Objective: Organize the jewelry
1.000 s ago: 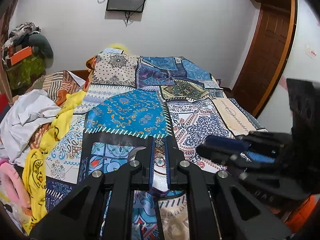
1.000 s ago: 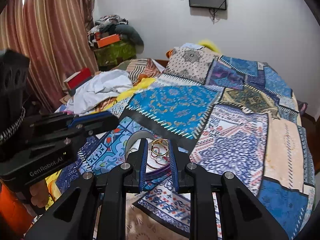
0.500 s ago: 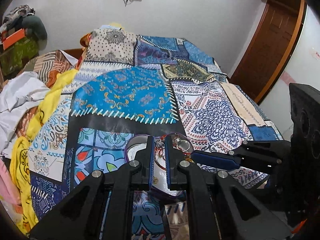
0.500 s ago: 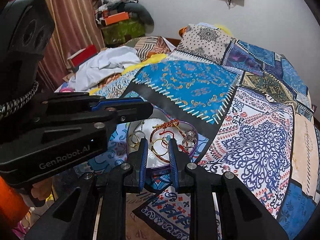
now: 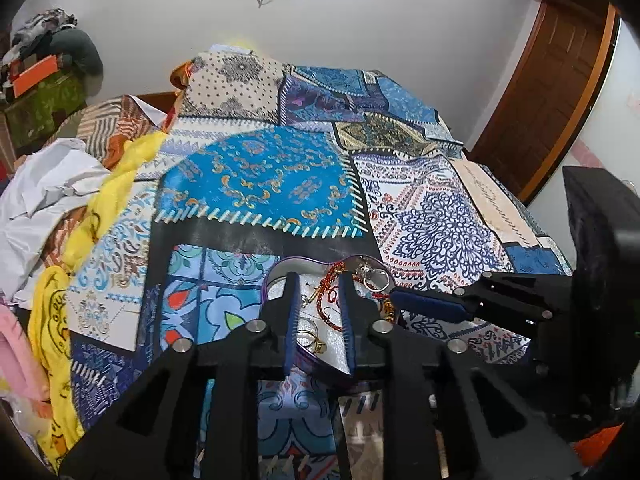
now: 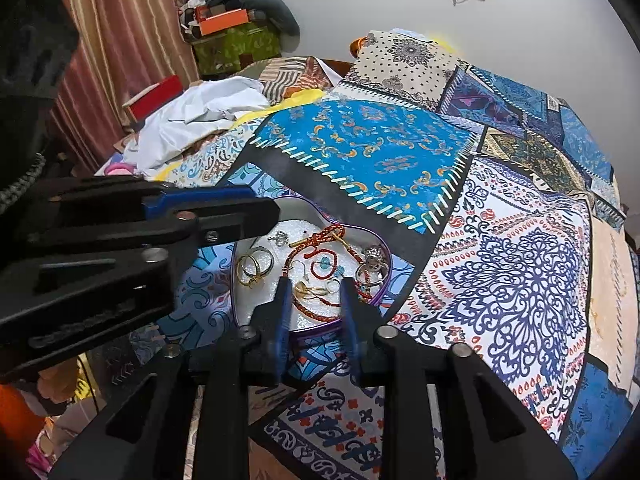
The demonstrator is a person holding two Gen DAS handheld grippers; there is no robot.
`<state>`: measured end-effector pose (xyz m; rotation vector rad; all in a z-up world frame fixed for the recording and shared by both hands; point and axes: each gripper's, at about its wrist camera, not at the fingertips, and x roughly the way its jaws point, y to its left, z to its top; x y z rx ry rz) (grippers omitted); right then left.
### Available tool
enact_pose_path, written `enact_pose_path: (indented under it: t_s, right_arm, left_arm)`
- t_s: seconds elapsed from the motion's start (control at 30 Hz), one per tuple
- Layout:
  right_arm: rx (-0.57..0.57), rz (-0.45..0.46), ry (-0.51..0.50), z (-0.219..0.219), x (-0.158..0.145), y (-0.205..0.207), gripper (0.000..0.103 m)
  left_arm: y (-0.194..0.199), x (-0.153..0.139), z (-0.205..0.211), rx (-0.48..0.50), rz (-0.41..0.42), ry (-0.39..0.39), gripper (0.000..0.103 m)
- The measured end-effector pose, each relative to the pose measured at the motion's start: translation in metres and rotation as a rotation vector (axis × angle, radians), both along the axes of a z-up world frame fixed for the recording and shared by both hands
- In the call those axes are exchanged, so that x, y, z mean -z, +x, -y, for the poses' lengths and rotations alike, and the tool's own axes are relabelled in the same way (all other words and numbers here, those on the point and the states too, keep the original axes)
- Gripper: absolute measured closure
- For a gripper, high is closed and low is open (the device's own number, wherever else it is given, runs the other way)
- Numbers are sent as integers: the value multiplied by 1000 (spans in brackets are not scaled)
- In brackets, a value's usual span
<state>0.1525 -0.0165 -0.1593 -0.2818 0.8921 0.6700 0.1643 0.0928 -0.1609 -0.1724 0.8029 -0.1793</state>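
Nearest in each wrist view are that gripper's own black arms and blue-padded fingers. The left gripper (image 5: 319,280) has just been opening its jaws; they stand a little apart, clamped on nothing, over a heart-shaped purple tin (image 5: 269,280) lying on the bed's patchwork quilt (image 5: 256,184). The right gripper (image 6: 314,286) has likewise just been parting its jaws, which are narrowly apart and empty above the same tin (image 6: 385,285).

The right wrist view shows the tin's white lining and its jewelry clearly: gold rings (image 6: 254,266), a red braided cord bracelet (image 6: 316,240) and a silver ring (image 6: 372,264). From the left wrist, the fingers hide most of this; only part of the red cord (image 5: 330,276) and a gold ring (image 5: 308,330) show. Whether either gripper's tips touch the jewelry cannot be told.

Farther off, the left view alone shows a wooden door (image 5: 556,92); the right view alone shows striped curtains (image 6: 120,40).
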Motion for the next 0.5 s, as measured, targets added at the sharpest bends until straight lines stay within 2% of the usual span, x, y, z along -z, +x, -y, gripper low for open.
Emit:
enact_pose_path:
  t_s: [0.27,0.5]
  right_arm:
    - [23,68,25,12,-30,-15,76]
    - [61,212,109,36,-89,-47,76]
  left_arm:
    - [-31,-44,4,-27,98,39,73]
    - [-81,-104,19,-64,266,97,72]
